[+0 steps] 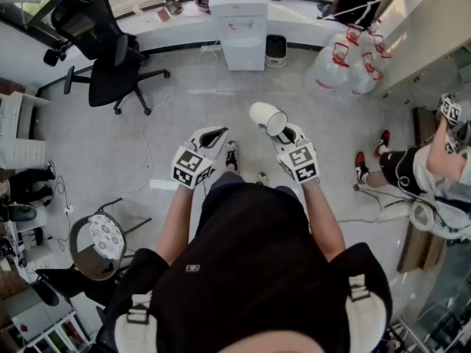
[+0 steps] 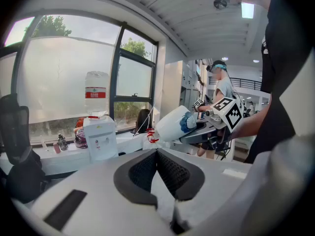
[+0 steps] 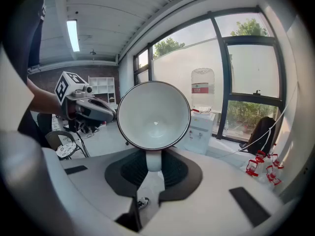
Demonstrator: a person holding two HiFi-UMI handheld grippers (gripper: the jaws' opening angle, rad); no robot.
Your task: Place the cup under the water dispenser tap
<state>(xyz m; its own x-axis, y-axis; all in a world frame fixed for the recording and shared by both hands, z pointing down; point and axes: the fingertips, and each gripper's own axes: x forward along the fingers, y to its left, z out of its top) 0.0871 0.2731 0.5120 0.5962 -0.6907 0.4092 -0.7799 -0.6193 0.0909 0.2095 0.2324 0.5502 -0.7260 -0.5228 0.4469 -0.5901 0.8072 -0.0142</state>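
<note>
The cup (image 3: 153, 114) is white with a dark rim and a blue mark outside. The water dispenser (image 1: 239, 20) is white, its bottle label red. The chair (image 1: 107, 50) is black. The left gripper (image 2: 157, 152) is white with black pads.

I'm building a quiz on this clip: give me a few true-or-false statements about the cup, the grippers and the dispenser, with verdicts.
1. The right gripper holds the cup by its handle. True.
2. The cup stands under the dispenser tap. False: it is held in the air, well short of the dispenser.
3. The left gripper holds nothing. True: its jaws are together.
4. The cup is upright. False: it is tipped on its side, its mouth facing back along the right gripper.
5. A bottle sits on top of the dispenser. True.
</note>
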